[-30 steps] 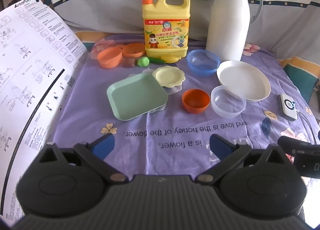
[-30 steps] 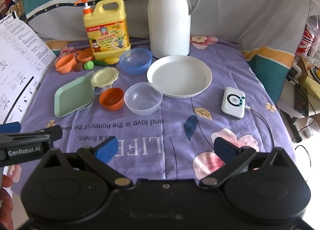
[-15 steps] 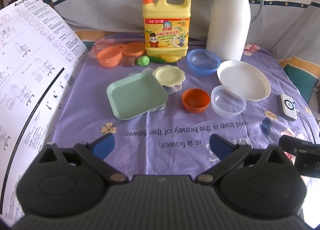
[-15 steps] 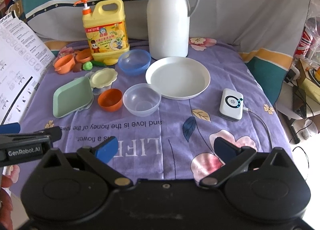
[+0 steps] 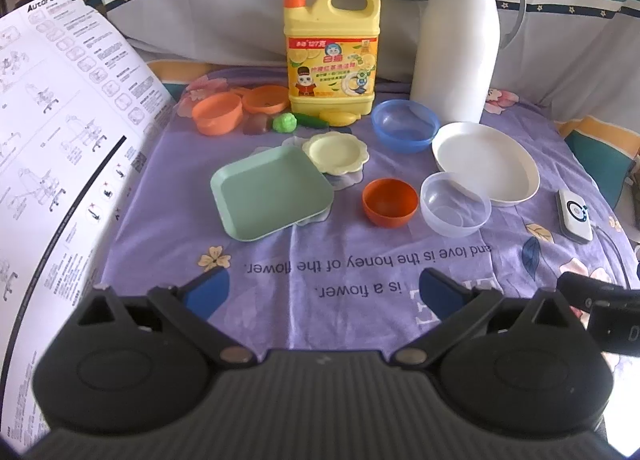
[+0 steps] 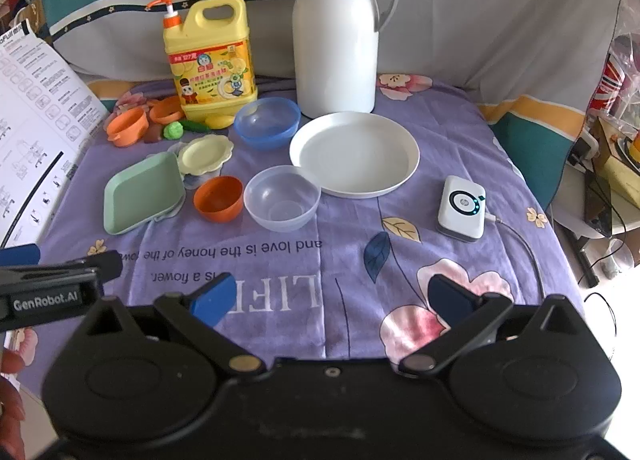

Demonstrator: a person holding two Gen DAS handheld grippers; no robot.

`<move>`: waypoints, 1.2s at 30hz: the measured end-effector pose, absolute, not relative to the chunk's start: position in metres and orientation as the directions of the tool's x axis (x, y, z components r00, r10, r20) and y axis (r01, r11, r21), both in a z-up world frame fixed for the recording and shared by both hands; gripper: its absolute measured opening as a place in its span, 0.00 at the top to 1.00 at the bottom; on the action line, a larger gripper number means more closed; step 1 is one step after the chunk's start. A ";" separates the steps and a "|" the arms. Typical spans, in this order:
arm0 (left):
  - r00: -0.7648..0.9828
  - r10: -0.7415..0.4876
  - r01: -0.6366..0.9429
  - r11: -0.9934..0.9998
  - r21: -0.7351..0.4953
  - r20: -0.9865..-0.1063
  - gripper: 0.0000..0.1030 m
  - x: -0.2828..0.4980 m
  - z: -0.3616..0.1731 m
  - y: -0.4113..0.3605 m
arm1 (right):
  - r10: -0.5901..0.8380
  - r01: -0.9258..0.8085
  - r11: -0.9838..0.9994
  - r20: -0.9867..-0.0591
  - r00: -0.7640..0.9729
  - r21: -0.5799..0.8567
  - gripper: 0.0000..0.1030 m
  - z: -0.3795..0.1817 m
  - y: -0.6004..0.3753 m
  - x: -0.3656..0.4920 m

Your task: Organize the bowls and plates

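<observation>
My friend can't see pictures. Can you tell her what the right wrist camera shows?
An open right gripper with blue-padded fingers hovers, holding nothing, over a purple flowered tablecloth. On the cloth sit a round white plate, a clear plastic bowl, a small orange bowl and a square green plate.

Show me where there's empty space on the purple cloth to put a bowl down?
Bare cloth lies between the clear bowl and the right gripper, and between the white plate and the white gadget. It is crowded by the yellow bottle and green tray.
</observation>
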State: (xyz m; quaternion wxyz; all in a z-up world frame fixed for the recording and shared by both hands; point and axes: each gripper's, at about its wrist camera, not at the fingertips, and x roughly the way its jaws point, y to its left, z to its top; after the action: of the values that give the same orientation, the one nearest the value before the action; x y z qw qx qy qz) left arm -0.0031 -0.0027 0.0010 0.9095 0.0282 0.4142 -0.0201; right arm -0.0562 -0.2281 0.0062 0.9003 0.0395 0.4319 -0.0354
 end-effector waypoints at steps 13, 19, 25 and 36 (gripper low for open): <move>0.692 -0.028 0.056 0.998 0.015 -0.721 0.00 -0.005 -0.004 -0.002 | -0.037 0.111 0.993 -0.789 0.613 0.040 0.00 0.002 -0.229 -0.053; 0.681 -0.071 0.068 0.997 -0.033 -0.729 0.00 0.000 -0.007 0.005 | -0.033 0.099 0.994 -0.793 0.608 0.035 0.00 -0.001 -0.227 -0.051; 0.657 -0.024 0.059 0.998 0.019 -0.754 0.00 0.006 -0.018 -0.001 | -0.005 0.054 0.998 -0.776 0.630 0.038 0.00 -0.006 -0.229 -0.047; 0.677 -0.062 0.125 0.992 0.032 -0.733 0.00 0.051 -0.012 -0.029 | 0.096 -0.035 0.995 -0.763 0.639 0.097 0.00 -0.026 -0.271 -0.008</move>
State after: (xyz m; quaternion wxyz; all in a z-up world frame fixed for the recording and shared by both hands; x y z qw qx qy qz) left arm 0.0514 -0.0290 -0.0117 0.9149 0.0397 0.3984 -0.0513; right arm -0.0082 -0.2714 -0.0263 0.9046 0.0366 0.4232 0.0362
